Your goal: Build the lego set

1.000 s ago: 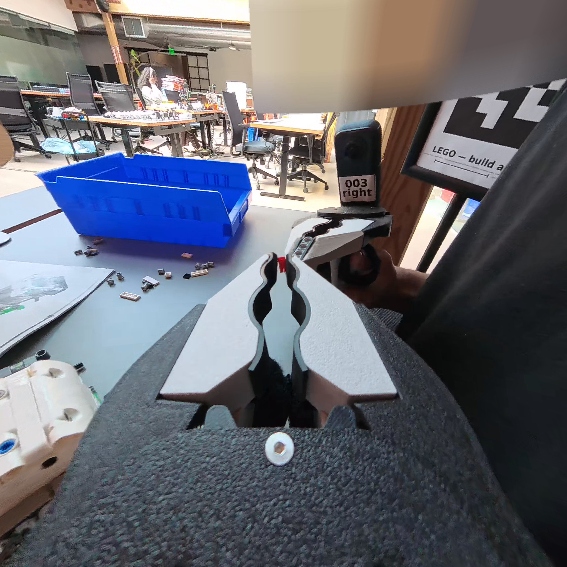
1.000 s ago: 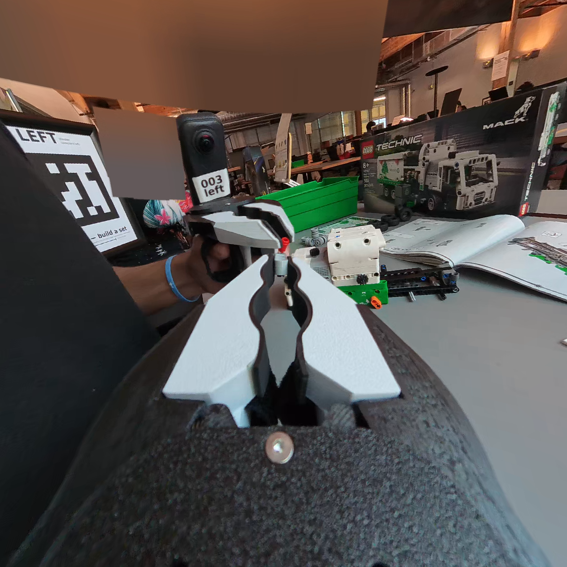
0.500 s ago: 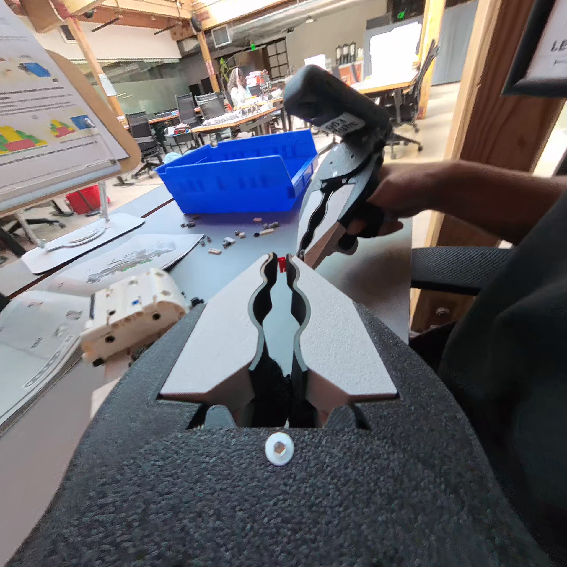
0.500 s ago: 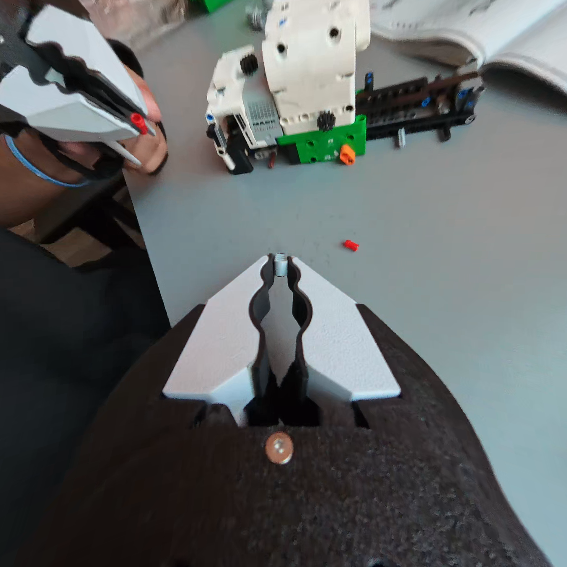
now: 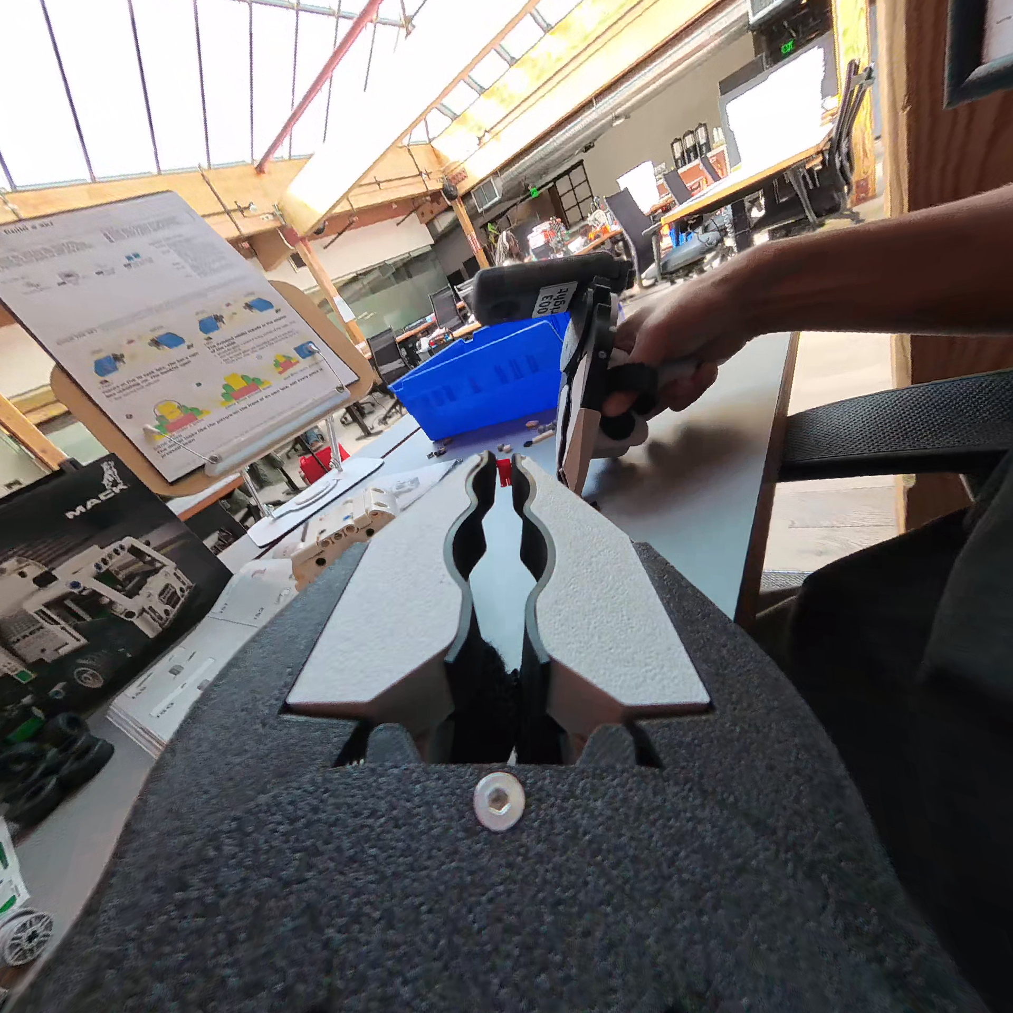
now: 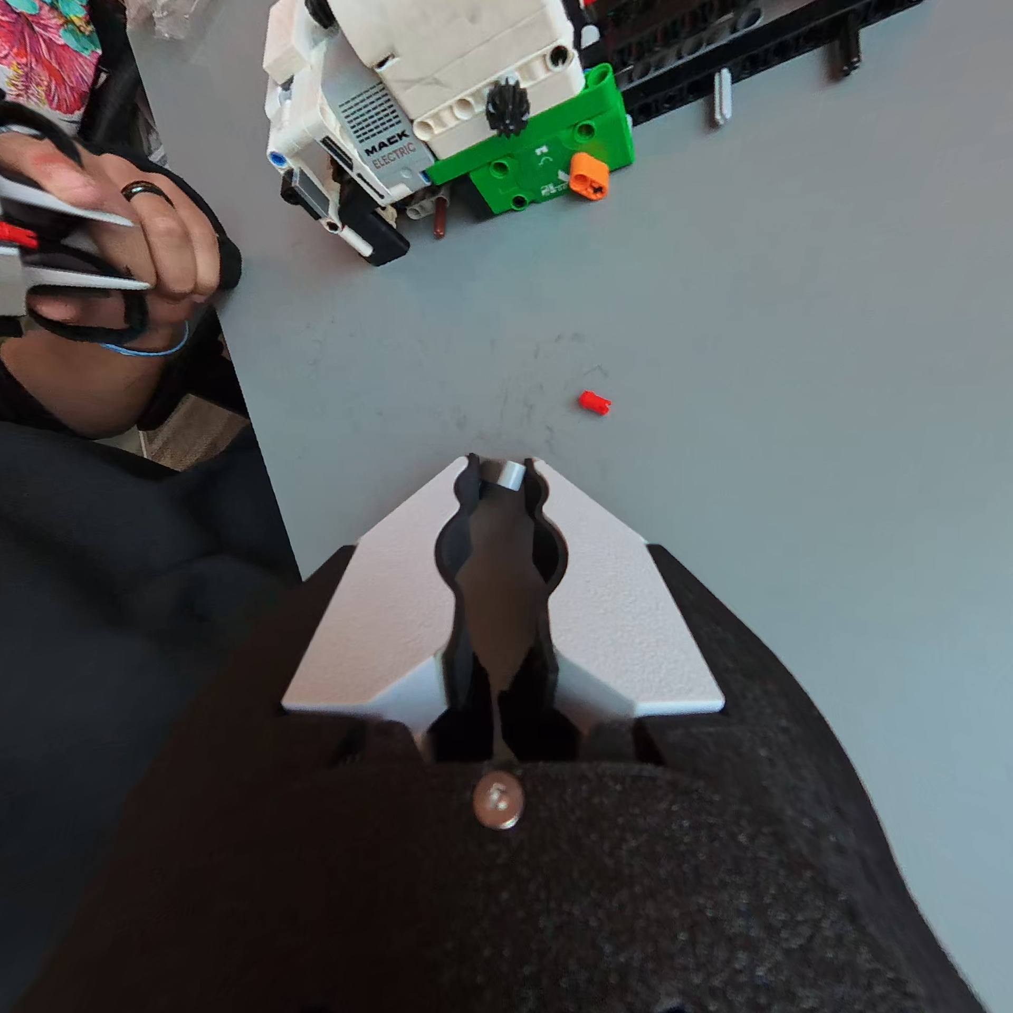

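My left gripper (image 5: 503, 466) is shut on a small red pin (image 5: 503, 472) at its tips, held above the grey table (image 5: 685, 526). My right gripper (image 6: 500, 467) points steeply down at the table, tips close to the surface, with a small grey cylinder piece (image 6: 511, 474) between them. A second red pin (image 6: 595, 403) lies loose on the table just beyond and to the right of its tips. The white and green truck build (image 6: 427, 98) stands farther ahead. The left gripper also shows at the left edge of the right wrist view (image 6: 22, 241), and the right gripper in the left wrist view (image 5: 575, 433).
A blue bin (image 5: 482, 378) with several loose pieces in front stands at the table's far end. An instruction stand (image 5: 164, 329), the set's box (image 5: 82, 575) and black tyres (image 5: 44, 751) are on the left. A black beam frame (image 6: 740, 49), grey pin (image 6: 722, 98) and orange connector (image 6: 588, 176) lie near the build. Across from one pair of fingers to the other is roughly 15 cm.
My right gripper has tipped down and dropped close to the table; the grey piece now lies crosswise and the jaws stand a little wider. My left gripper swung left and tilted up, red pin still held.
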Action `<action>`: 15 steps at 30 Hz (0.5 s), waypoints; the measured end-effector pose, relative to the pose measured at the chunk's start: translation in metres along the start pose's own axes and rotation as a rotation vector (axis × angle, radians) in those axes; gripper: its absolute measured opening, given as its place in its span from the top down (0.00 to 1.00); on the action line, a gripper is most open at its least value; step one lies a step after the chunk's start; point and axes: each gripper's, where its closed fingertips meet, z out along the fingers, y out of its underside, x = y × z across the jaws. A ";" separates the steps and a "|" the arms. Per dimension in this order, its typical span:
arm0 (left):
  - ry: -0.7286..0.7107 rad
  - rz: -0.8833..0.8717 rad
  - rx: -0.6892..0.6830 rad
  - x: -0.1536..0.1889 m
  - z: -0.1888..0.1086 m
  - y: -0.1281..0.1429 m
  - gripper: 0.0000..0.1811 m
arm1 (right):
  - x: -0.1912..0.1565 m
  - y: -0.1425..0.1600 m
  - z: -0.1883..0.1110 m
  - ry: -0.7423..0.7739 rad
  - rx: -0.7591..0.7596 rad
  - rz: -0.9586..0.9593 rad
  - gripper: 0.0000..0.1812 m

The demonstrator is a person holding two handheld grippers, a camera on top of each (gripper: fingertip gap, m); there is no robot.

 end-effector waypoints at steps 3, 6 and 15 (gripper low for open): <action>-0.004 0.027 0.063 0.003 -0.004 -0.008 0.98 | 0.002 -0.004 -0.013 0.022 0.036 -0.001 0.85; 0.016 0.005 0.140 0.006 -0.006 -0.019 0.98 | -0.010 -0.028 -0.038 0.078 0.164 -0.065 0.82; 0.047 -0.005 0.378 0.011 -0.019 -0.062 0.98 | -0.210 -0.060 -0.026 -1.189 0.260 0.153 0.79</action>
